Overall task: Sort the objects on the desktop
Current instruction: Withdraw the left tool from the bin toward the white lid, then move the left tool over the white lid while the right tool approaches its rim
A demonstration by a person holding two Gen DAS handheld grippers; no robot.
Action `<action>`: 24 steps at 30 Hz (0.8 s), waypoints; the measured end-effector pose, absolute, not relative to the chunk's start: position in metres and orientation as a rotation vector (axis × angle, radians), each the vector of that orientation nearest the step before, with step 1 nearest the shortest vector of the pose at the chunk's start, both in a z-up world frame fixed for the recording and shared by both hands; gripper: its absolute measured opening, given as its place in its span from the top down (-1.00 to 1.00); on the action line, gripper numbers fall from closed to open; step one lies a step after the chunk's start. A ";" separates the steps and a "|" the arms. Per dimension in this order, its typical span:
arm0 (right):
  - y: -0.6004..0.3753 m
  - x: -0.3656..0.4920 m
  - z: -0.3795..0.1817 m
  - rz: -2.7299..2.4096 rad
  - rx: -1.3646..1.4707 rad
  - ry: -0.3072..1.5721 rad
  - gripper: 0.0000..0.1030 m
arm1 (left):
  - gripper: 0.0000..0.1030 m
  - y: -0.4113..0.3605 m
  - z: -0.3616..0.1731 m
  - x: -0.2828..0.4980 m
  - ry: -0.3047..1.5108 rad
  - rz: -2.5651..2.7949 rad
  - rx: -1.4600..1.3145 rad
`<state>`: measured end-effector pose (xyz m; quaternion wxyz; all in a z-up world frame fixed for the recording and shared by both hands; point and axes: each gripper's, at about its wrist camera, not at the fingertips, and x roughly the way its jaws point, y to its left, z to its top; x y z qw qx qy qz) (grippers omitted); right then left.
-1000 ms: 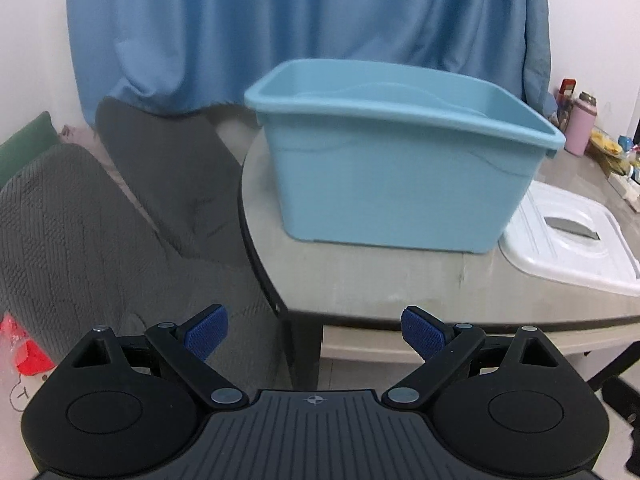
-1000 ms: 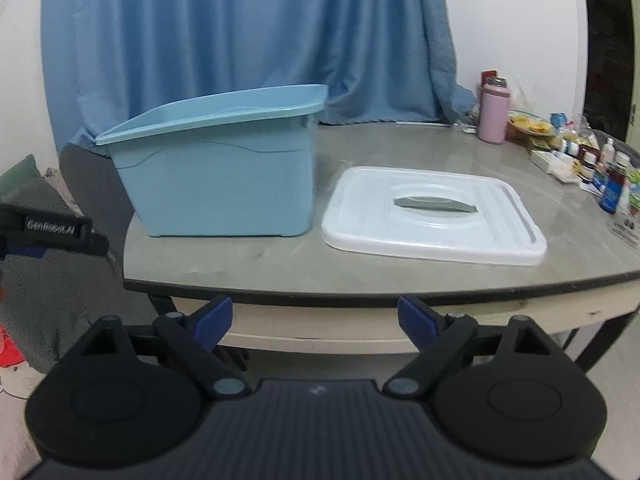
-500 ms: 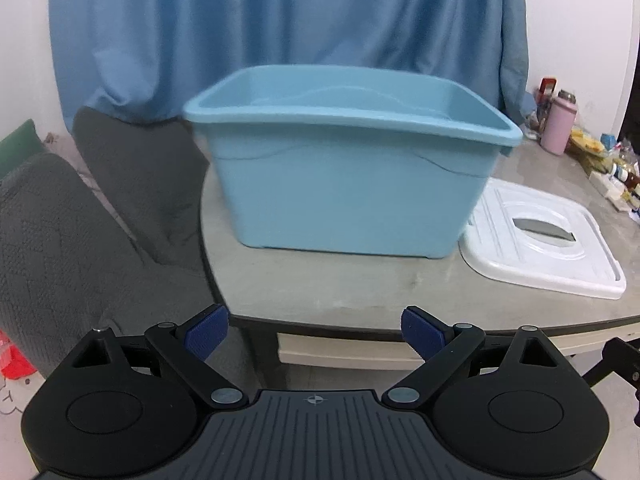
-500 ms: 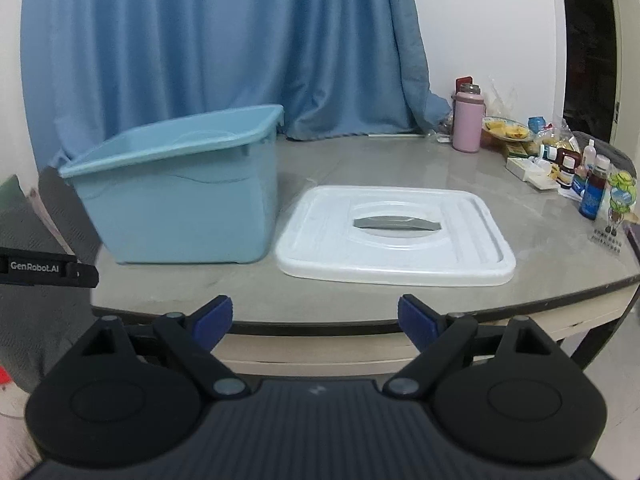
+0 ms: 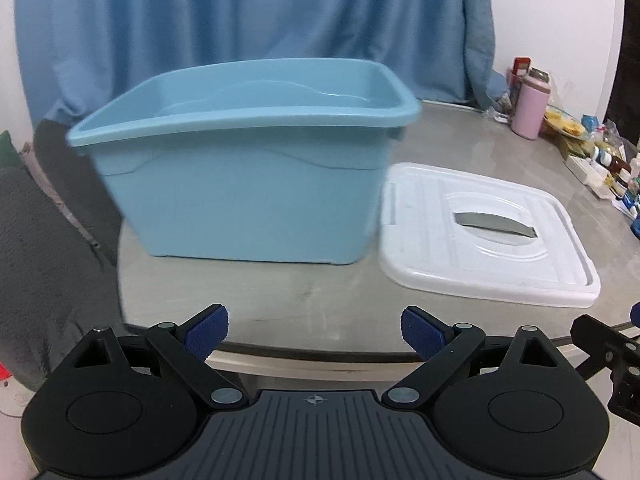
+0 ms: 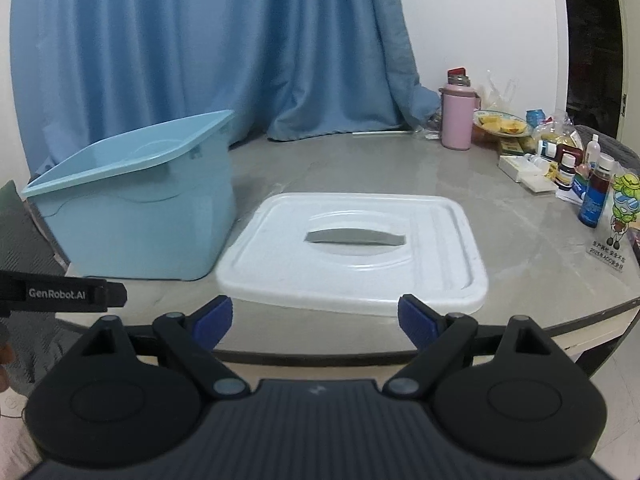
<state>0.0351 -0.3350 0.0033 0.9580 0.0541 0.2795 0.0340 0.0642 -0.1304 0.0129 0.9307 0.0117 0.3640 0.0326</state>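
Observation:
A light blue plastic bin [image 5: 248, 184] stands open on the grey table, also in the right wrist view [image 6: 132, 216]. Its white lid [image 5: 480, 240] lies flat to the right of it, also in the right wrist view [image 6: 356, 252]. Small bottles [image 6: 592, 196], a pink flask [image 6: 456, 120] and a plate of food [image 6: 500, 122] crowd the far right of the table. My left gripper [image 5: 314, 330] is open and empty at the table's front edge. My right gripper [image 6: 314, 320] is open and empty in front of the lid.
A blue curtain [image 6: 200, 60] hangs behind the table [image 6: 360, 168]. A grey covered seat [image 5: 44, 264] stands left of the table. The left gripper's body [image 6: 60, 292] shows at the left edge of the right wrist view.
Both views have swung to the right. The bin and lid have shifted left in the frames and look nearer. Both grippers have stayed open.

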 end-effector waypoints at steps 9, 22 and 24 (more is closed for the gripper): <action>-0.390 0.046 0.001 0.056 0.110 0.562 -0.75 | -0.85 -0.182 0.005 0.080 0.752 0.051 0.028; -0.446 0.053 -0.005 0.058 0.137 0.570 -0.75 | -0.85 -0.237 0.005 0.087 0.768 0.048 0.026; -0.449 0.054 -0.007 0.055 0.141 0.576 -0.75 | -0.85 -0.242 0.004 0.089 0.776 0.049 0.040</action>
